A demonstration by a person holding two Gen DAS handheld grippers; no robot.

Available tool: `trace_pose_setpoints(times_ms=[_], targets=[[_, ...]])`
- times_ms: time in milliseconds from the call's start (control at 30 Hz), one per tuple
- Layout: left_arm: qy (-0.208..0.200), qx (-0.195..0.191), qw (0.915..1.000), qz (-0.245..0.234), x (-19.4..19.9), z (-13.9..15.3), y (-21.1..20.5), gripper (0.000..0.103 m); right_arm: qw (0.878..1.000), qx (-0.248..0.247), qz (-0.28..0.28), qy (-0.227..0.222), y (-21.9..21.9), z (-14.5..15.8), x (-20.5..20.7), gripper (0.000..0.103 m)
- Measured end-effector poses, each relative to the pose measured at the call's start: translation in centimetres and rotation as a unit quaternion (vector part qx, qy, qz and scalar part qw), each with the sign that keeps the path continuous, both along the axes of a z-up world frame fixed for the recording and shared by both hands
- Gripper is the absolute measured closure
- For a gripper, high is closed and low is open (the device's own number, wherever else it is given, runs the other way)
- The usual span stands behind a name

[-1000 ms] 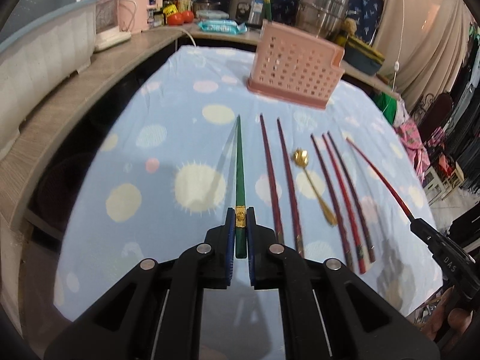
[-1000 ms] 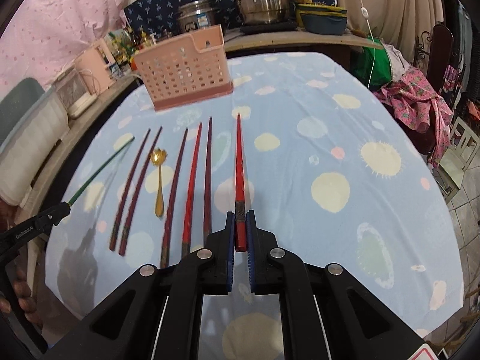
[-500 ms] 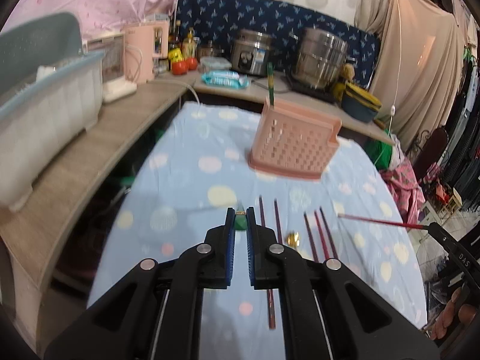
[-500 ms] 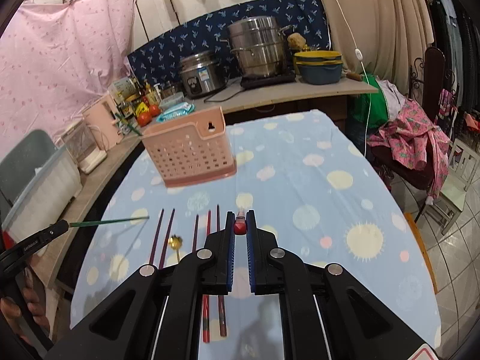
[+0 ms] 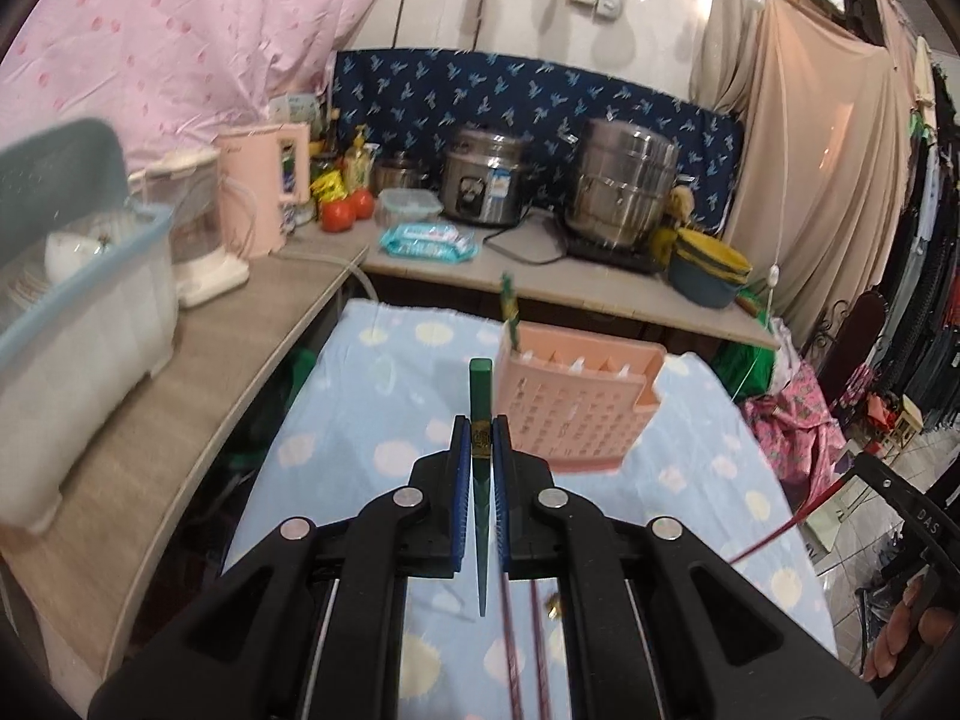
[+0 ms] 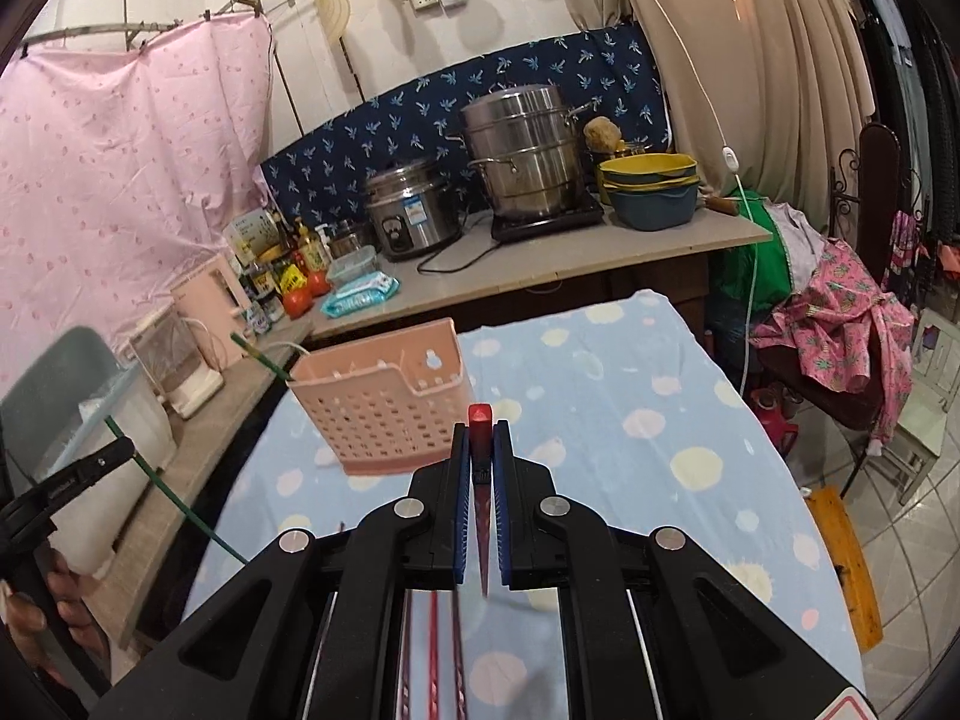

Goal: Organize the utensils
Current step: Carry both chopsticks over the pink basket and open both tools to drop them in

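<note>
The green chopstick (image 5: 480,396) is clamped between the closed jaws of the left gripper (image 5: 480,450), its square butt end sticking up past the fingertips and its thin tip hanging below them, clear of the table. The red chopstick (image 6: 480,426) sits the same way in the closed jaws of the right gripper (image 6: 480,456). A second ago both chopsticks lay flat on the blue spotted tablecloth (image 5: 372,396) in a row with the others; now each has been lifted off the cloth and swung to stand nearly on end, and both grippers have risen and tipped up so the kitchen counter (image 5: 600,294) fills the background. Straight ahead of both grippers, toward the far edge of the table, stands the pink slotted basket (image 6: 384,408), with one green chopstick already poking out of its left end. A few dark red chopsticks (image 5: 522,648) and part of a small gold spoon (image 5: 553,611) remain on the cloth near the table's front edge, mostly hidden under the grippers. The lift suggests the sorting is only partly done: these two pieces look ready to be carried forward and dropped tip-first into the basket's compartments, and the rest of the row is yet to be collected.
</note>
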State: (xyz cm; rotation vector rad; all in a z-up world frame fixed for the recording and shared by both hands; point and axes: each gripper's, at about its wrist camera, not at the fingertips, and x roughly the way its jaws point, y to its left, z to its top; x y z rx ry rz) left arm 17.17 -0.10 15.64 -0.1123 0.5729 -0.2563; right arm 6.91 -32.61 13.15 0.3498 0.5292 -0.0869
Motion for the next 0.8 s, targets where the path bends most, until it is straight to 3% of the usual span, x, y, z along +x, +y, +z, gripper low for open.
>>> trace_pose_setpoints(times_ms=[533, 800], targets=[[-0.095, -0.045, 0.9936, -0.041, 7.0, 9.2, -5.8, 0.096, 0.994, 0.021, 0.015, -0.109, 0.0, 9.2, 8.5, 0.096], [-0.104, -0.045, 0.9926, -0.043, 11.6, 9.8, -7.9, 0.096, 0.990, 0.033, 0.011, -0.138, 0.7, 11.1, 14.1, 0.096]])
